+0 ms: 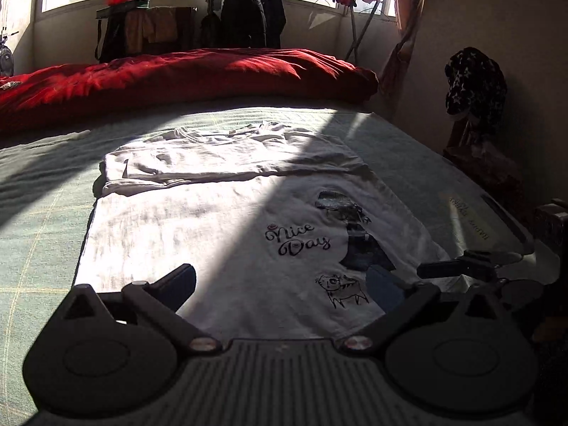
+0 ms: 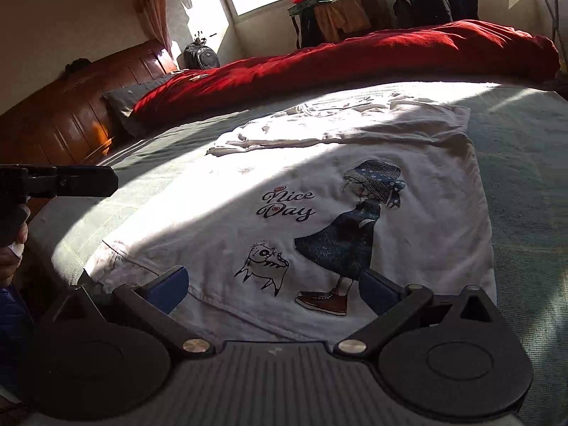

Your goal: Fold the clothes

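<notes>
White tee (image 2: 319,213) lies flat mid-bed (image 2: 525,177), print reads "Nice Day" (image 2: 287,205). Left gripper (image 1: 282,285) and right gripper (image 2: 273,287) both spread wide at its near hem, holding nothing.

White T-shirt (image 1: 220,234): lies flat on the green bedcover (image 1: 39,213), its far part folded over; printed "Nice Day", with a small cat drawing nearer the camera than the lettering. Left gripper (image 1: 284,284): jaws spread wide over the shirt's near hem, nothing between them. Right gripper (image 1: 468,266): at the shirt's right edge, its jaw state unclear. Red duvet (image 1: 184,78): bunched beyond the shirt. Dark jackets (image 1: 248,14): hang at the window beyond the duvet.
</notes>
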Motion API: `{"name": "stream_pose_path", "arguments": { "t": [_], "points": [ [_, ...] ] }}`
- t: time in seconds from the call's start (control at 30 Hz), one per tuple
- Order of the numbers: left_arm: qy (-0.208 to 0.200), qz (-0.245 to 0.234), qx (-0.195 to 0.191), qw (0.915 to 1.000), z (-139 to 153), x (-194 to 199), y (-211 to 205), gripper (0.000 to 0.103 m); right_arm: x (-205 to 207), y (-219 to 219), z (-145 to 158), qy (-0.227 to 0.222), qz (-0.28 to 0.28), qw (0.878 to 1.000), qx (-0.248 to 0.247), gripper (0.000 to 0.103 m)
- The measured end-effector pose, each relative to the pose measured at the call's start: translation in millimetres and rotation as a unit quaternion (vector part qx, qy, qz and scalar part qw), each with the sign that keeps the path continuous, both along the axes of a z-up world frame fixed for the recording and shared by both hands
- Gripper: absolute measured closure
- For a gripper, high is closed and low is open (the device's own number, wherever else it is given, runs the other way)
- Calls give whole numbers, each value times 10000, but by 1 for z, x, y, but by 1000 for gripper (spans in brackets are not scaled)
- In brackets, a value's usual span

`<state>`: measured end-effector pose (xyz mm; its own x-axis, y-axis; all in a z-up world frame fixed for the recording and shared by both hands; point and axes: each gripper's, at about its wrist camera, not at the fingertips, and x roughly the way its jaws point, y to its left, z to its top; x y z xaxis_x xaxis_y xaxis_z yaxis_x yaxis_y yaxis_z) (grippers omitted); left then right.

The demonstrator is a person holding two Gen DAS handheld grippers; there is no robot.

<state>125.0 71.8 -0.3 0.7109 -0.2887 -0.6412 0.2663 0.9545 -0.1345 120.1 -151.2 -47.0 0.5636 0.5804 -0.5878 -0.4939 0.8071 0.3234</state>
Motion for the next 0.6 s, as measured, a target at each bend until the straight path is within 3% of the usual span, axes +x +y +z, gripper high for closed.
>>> {"name": "stream_pose_path", "arguments": {
  "t": [0.1, 0.23, 0.3, 0.6],
  "points": [
    [220, -71, 6, 9997, -32, 2, -5, 1, -7, 3, -8, 81, -177, 9995, -261, 0],
    [560, 157, -391, 9975, -65, -2, 5, 1, -12, 9, -15, 131, -299, 9977, -592, 0],
    [375, 170, -582, 9975, -67, -11, 10, 1, -12, 9, -17, 203, -332, 9972, -639, 0],
    [411, 292, -1130, 9923, -71, -35, 37, 1, -14, 7, -22, 250, -422, 9967, -641, 0]
  ]
}}
